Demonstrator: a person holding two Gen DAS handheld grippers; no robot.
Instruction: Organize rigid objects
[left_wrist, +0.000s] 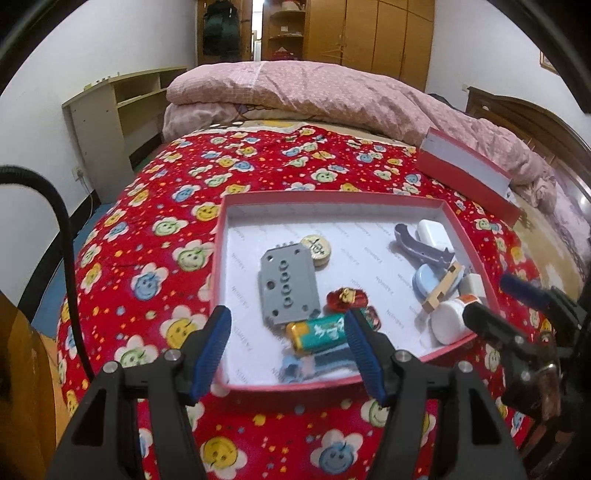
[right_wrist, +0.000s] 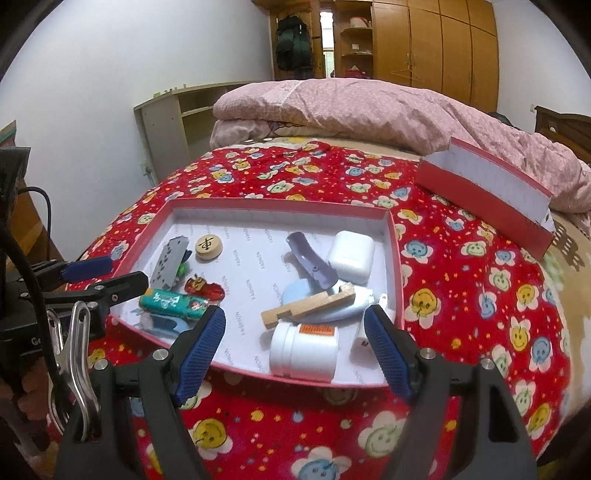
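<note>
Two grippers hang over the near edge of the red box (left_wrist: 221, 236) on the flowered bedspread (left_wrist: 155, 206), both with jaws spread wide and nothing between them. From the left wrist view, the left gripper (left_wrist: 288, 349) sits straight in front of the green battery (left_wrist: 317, 332), which lies on its side just beyond the fingertips with its long axis running left to right, across the line of the fingers; the right-hand pad seems to overlap its end. Behind it lie the grey plate (left_wrist: 288, 288), the round wooden game piece (left_wrist: 317, 249) and a small red toy car (left_wrist: 345, 298), while the right gripper (left_wrist: 495, 299) pokes in from the right beside the white bottle (left_wrist: 448, 325). From the right wrist view, the right gripper (right_wrist: 295, 341) frames the white bottle (right_wrist: 303, 350), lying on its side between the spread pads, with the wooden block (right_wrist: 306, 306) slanting just behind it and the white earbud case (right_wrist: 351, 256) further back; the box lid (right_wrist: 487, 188) leans well off to the right. Here the battery (right_wrist: 171, 304) lies off to the left, close under the left gripper (right_wrist: 110, 275), so I judge the left hand nearer to it and the right nearer to the bottle.
</note>
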